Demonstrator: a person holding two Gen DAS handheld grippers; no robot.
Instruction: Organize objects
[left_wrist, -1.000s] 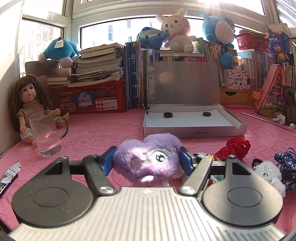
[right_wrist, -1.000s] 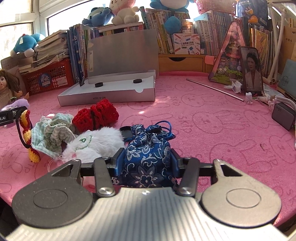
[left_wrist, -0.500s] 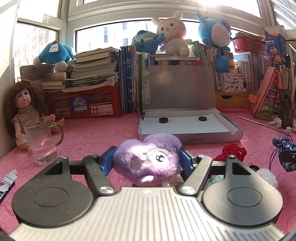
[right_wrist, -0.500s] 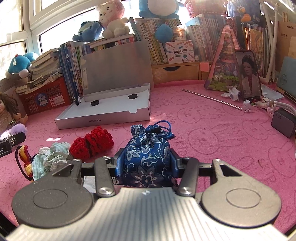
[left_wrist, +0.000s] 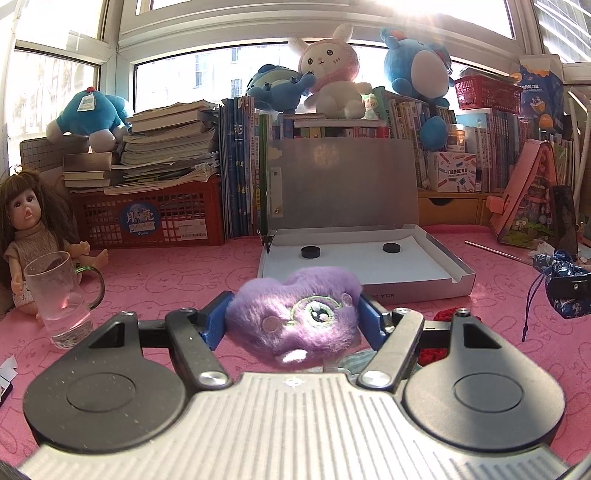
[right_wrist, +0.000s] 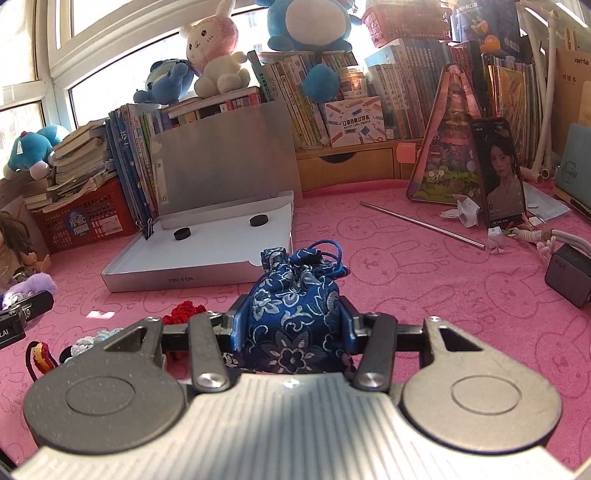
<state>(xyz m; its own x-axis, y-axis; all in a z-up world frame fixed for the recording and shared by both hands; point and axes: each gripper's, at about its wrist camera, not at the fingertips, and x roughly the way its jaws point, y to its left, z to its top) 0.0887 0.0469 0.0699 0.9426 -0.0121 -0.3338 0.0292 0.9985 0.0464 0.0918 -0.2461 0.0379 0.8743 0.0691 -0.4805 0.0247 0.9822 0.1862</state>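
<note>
My left gripper (left_wrist: 293, 317) is shut on a fluffy purple heart plush (left_wrist: 295, 314), held above the pink mat just before the open silver box (left_wrist: 458, 273). My right gripper (right_wrist: 291, 317) is shut on a blue floral drawstring pouch (right_wrist: 293, 295), also lifted off the mat. The silver box (right_wrist: 177, 275) lies ahead and left of it, lid raised, with two black discs (right_wrist: 181, 233) inside. In the left wrist view the pouch (left_wrist: 565, 284) hangs at the far right. A red crochet piece (right_wrist: 184, 310) and a pale green scrunchie (right_wrist: 92, 339) lie on the mat below.
A glass mug (left_wrist: 61, 295) and a doll (left_wrist: 27, 229) stand at the left. A red crate (left_wrist: 147, 218) with books, a row of books and plush toys line the back. A metal rod (right_wrist: 421, 223), a phone (right_wrist: 498, 173) and a black charger (right_wrist: 569, 273) lie to the right.
Both grippers have risen and moved toward the silver box with their loads. The white furry toy and most of the pile have dropped out of the right wrist view.
</note>
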